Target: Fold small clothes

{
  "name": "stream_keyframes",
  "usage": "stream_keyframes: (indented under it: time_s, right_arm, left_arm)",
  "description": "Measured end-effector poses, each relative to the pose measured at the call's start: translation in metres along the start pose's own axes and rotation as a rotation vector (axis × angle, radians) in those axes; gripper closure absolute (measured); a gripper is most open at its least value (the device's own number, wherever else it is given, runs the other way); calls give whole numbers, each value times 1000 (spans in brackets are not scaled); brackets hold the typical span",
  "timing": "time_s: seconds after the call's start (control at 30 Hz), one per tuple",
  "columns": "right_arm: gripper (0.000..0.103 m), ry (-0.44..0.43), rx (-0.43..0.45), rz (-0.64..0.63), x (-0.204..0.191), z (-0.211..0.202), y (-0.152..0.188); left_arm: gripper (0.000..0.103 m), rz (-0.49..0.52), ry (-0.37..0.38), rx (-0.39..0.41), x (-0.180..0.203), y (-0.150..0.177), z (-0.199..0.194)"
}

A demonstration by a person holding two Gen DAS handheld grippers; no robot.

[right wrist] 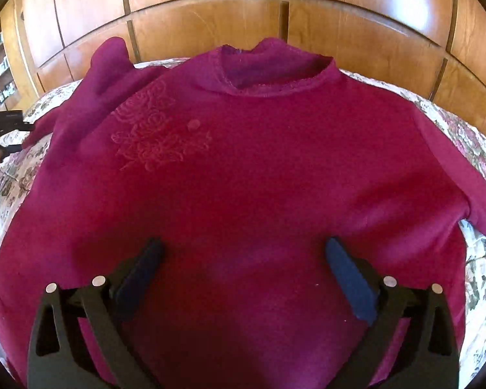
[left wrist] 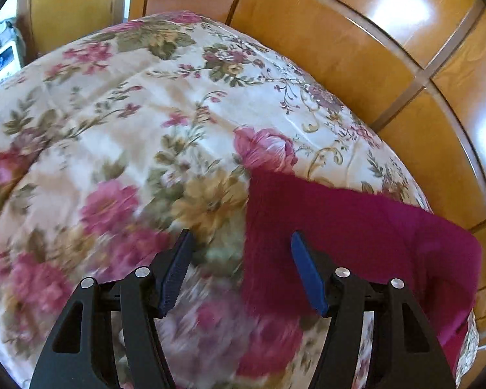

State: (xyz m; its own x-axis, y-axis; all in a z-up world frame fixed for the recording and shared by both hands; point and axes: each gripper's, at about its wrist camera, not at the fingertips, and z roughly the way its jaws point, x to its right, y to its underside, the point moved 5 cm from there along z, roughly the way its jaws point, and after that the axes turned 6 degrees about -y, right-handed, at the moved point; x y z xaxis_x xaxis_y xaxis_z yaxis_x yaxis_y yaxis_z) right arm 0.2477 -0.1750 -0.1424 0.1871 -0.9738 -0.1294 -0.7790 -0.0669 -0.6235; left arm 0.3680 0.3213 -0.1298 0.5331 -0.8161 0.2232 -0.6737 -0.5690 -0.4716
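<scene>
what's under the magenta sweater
The magenta sweater lies spread flat on a floral bedspread, which shows around its edges in both views. Whatever is beneath the sweater's middle is covered, so only the bedspread can be confirmed.

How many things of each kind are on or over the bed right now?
Magenta sweater: 1
Floral bedspread: 1
Hand-held grippers: 2, the left hand-held gripper and the right hand-held gripper, both open and empty
Total: 4
</scene>
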Motion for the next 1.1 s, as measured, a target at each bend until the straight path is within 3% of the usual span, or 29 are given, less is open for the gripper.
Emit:
stream_keyframes:
  time_s: [0.03,0.07,0.23,0.37,0.47,0.6,0.7,0.8,0.87,0.97,1.1]
  right_arm:
    - [2,0,-1,0,0,1,-1]
    - [2,-2,-2,0,1,1,0]
    - [2,-8,14,0,1,2,1]
    - [2,-6,22,-2,-1,-1,3]
    - [2,-2,24,-4,-2,-2,3]
    - [2,3,27,-9,-3,-2,4]
    - [2,4,27,-10,-4,-2,4]
    - [2,4,27,-9,-4,-2,4]
    - [2,3,28,-9,-3,-2,4]
    - [2,4,28,-10,-3,-1,3]
    - [2,2,32,-9,-3,-2,3]
  left_arm:
    - [79,9,1,3,3,-1,0]
    - [94,27,17,-10,8,-2,2]
    - [96,12,37,135,-5,-11,-43]
    - [96,-31,-44,209,-56,-16,-78]
    - [96,-17,-131,212,-92,-14,-86]
    - [96,49,-279,173,-116,-9,-67]
    - [94,51,-324,91,-126,-1,-46]
    - [90,31,-335,99,-123,-2,-48]
    - [61,-18,-311,113,-124,1,-66]
    - [57,-19,-188,186,-111,17,-107]
    - [58,109,153,105,-66,77,-145]
